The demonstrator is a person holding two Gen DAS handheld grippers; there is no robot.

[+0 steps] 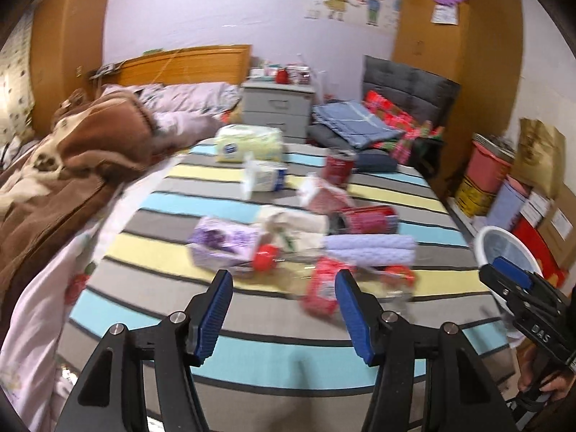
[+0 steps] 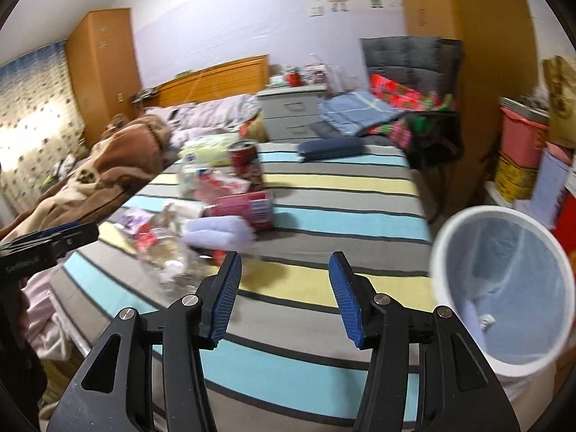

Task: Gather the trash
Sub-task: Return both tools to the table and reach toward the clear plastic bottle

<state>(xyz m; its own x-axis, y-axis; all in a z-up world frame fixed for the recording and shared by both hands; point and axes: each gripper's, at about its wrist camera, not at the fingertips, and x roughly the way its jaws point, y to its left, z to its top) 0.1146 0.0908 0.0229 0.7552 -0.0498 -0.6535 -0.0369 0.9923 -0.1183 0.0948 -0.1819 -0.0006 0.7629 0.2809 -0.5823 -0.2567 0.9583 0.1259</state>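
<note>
Both grippers hung empty over the striped bed. The left gripper was spread wide with nothing between its ribbed blue pads, and so was the right gripper. The trash lay mid-bed: a crinkly red wrapper just ahead of the left fingers, a clear plastic bottle left of the right ones. The white bin stood off the bed's right edge, nearest the right hand.

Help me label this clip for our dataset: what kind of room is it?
Most likely a home bedroom. A bed with a striped cover and wooden headboard fills the view, a grey bedside drawer unit stands beside it, and tall wooden wardrobes line the walls.
</note>
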